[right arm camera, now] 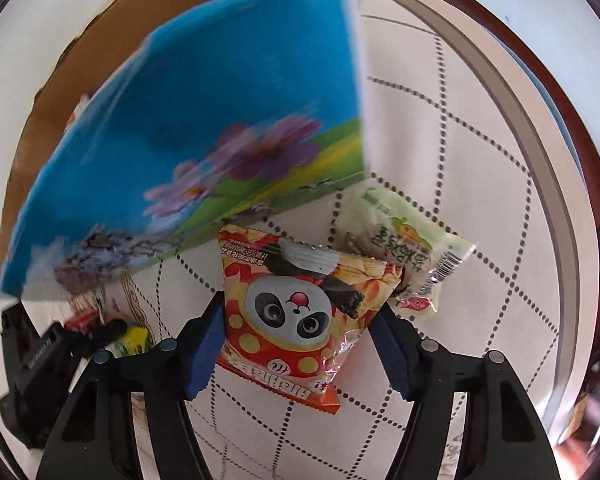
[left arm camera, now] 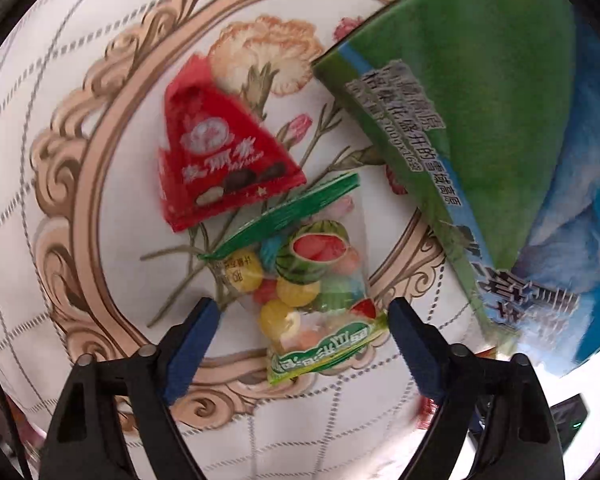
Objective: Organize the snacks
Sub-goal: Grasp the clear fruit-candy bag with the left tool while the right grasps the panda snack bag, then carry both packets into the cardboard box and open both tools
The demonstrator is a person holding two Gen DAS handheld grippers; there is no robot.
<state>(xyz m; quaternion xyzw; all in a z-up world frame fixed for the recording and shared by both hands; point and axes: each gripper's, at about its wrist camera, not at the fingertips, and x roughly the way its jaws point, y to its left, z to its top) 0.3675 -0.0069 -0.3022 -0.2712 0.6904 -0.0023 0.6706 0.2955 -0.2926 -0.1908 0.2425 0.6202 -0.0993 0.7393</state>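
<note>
In the left wrist view my left gripper [left arm camera: 304, 312] is open, its blue pads on either side of a clear candy bag [left arm camera: 306, 280] with a green seal, printed with watermelon and fruit. A red triangular chocolate packet [left arm camera: 219, 152] lies just beyond it. A large green and blue box [left arm camera: 480, 120] stands at the right. In the right wrist view my right gripper [right arm camera: 300, 316] is open around a red and orange panda snack bag [right arm camera: 295, 312]; whether the pads touch it I cannot tell. A pale green packet [right arm camera: 396, 240] lies beyond it, beside the blue flowered box [right arm camera: 219, 128].
Everything lies on a white tablecloth [left arm camera: 59, 120] with dotted grid lines and a floral medallion. The box's brown cardboard flap [right arm camera: 79, 60] rises behind it. The table's rim [right arm camera: 540, 120] curves at the right. The other black gripper [right arm camera: 31, 360] shows at the lower left.
</note>
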